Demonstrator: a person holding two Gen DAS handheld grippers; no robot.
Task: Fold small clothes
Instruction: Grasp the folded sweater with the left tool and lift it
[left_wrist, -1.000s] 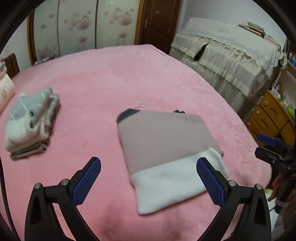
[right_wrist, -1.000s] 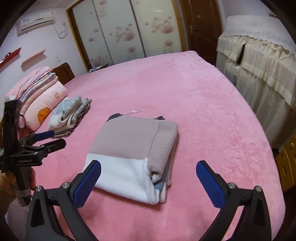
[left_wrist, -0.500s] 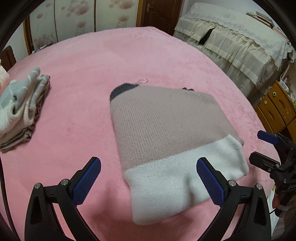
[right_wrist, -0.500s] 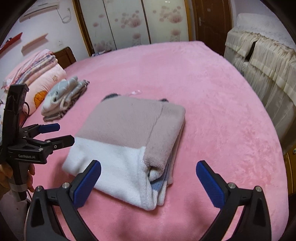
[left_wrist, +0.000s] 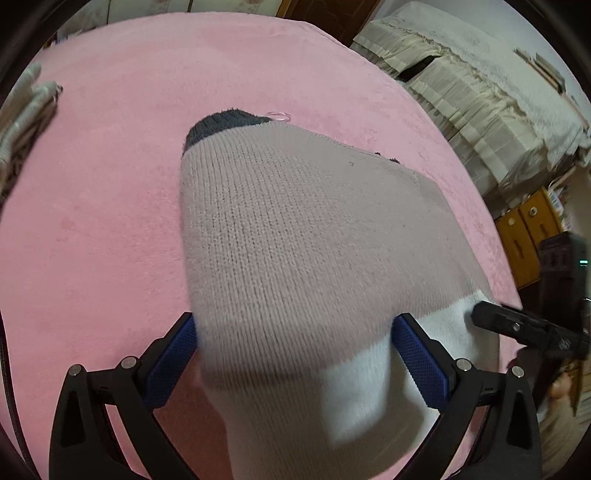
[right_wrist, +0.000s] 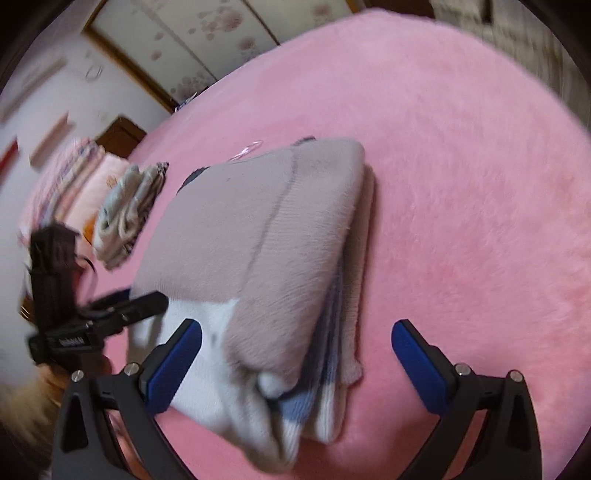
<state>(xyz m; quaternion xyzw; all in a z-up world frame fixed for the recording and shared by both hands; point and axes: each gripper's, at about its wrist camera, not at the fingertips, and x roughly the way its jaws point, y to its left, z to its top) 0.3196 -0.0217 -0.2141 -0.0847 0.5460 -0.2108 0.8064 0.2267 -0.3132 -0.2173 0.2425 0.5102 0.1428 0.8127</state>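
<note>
Knitted sweater sits between both spread claws.

Black hand-held gripper arms, blue textured pads, silver screws.

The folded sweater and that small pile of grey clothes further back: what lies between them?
Only bare pink blanket lies between the folded sweater and the pile of grey clothes. The right wrist view shows it.
</note>
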